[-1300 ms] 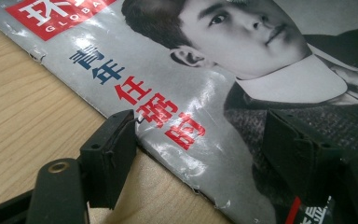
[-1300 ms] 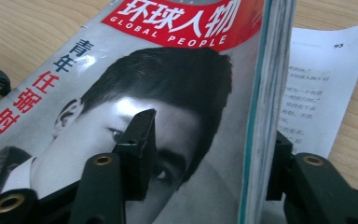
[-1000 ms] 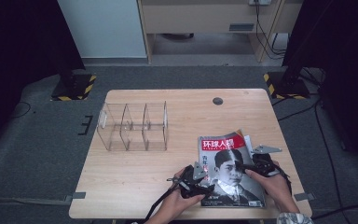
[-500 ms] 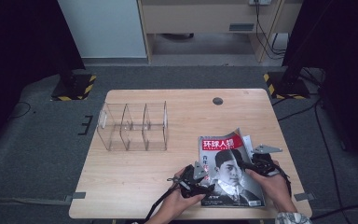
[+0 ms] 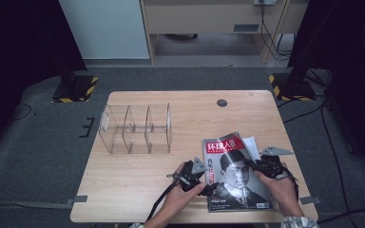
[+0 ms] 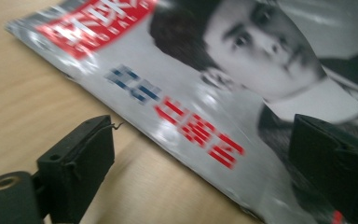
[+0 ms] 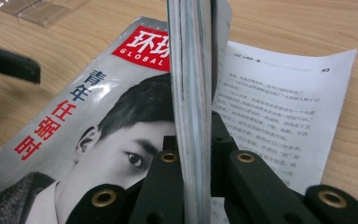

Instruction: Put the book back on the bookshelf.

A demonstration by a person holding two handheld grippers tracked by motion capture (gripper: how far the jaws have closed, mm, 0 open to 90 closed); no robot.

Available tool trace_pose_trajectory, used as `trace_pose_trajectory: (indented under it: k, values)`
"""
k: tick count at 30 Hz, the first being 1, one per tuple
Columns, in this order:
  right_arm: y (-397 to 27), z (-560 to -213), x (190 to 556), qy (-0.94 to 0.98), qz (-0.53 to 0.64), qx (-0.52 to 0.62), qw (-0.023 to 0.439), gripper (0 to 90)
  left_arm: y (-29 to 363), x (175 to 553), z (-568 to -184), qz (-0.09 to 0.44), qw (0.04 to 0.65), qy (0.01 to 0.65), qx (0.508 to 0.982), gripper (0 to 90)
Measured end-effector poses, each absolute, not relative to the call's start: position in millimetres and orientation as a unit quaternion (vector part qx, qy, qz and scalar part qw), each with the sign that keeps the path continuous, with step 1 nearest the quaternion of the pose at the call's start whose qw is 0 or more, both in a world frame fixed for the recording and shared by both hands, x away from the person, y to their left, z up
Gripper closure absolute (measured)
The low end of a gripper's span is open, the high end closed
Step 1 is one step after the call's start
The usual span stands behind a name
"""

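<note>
The glossy magazine [image 5: 235,173] with a red masthead and black-and-white portrait cover lies at the lower right of the pale wooden table [image 5: 138,180]. The right gripper [image 5: 266,167] has just been closing and pinches the magazine's raised page edge. The left gripper [image 5: 195,175], jaws just spread wide, straddles the magazine's left edge without pressing it.
</note>
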State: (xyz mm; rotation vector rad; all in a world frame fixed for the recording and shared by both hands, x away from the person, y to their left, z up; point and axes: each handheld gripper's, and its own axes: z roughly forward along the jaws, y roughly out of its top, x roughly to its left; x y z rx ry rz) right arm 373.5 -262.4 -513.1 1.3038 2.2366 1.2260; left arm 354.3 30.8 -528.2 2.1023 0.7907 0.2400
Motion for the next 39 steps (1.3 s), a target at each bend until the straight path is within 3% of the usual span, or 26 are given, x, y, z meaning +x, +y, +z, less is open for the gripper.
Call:
trace_pose_trajectory:
  k: [5,27,32,39]
  values:
    - [-263.0,-510.3,370.8,0.766,0.440,0.448,0.136,87.7,37.7,369.3,-526.2,0.092,0.436,0.349,0.824,6.6]
    - [-265.8,-494.0,361.9,0.715,0.548,0.423,0.103,87.9,37.1,374.3,-535.8,0.060,0.426,0.367,0.825,8.3]
    - [-264.2,-499.4,364.0,0.714,0.546,0.430,0.088,87.8,32.2,372.4,-536.1,0.036,0.437,0.351,0.827,11.2]
    - [-259.4,-510.7,366.6,0.734,0.505,0.446,0.081,87.4,33.8,371.3,-535.5,0.050,0.433,0.356,0.827,17.6]
